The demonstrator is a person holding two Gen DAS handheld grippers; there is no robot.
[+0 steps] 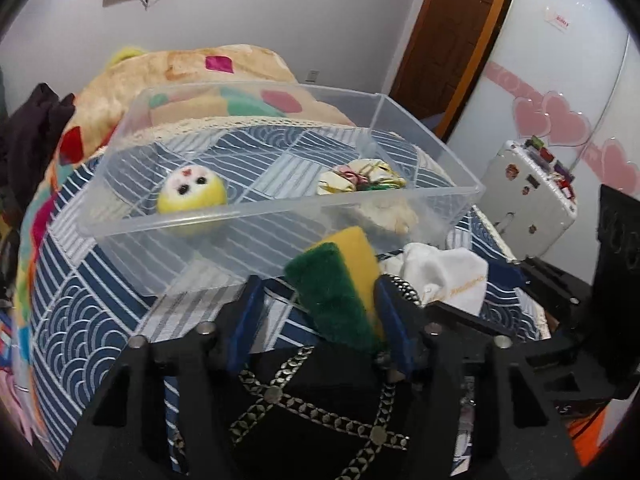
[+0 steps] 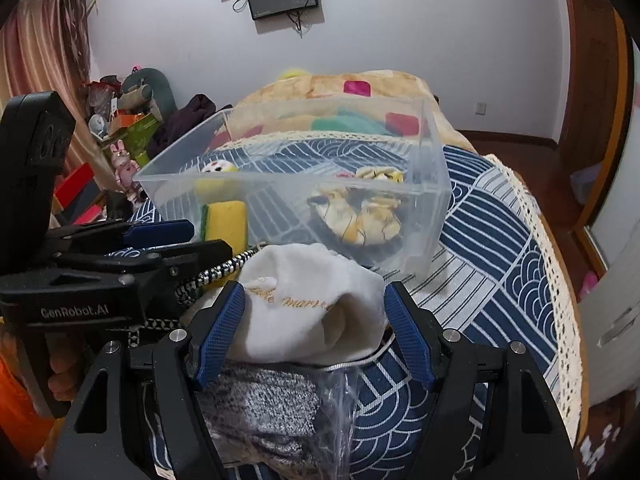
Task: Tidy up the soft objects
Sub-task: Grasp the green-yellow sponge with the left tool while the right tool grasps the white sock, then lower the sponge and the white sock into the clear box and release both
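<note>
The light, squashy scouring sponge [image 1: 340,280] leans against the left gripper's [image 1: 320,312] parted fingers, ungripped; the limp white pouch [image 2: 316,304] sits between the right gripper's [image 2: 314,320] spread fingers, best pinched mid-body.

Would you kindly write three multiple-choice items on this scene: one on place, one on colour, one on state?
1. Where is the yellow plush ball?
A. inside the clear bin
B. on the floor
C. on the suitcase

2. What colours is the sponge?
A. red and white
B. green and yellow
C. all blue

3. What sits between the right hand-held gripper fingers?
A. nothing
B. a white cloth pouch
C. a book

A: it shows behind the bin wall. B: green scouring face, yellow foam. B: white fabric fills the gap.
</note>
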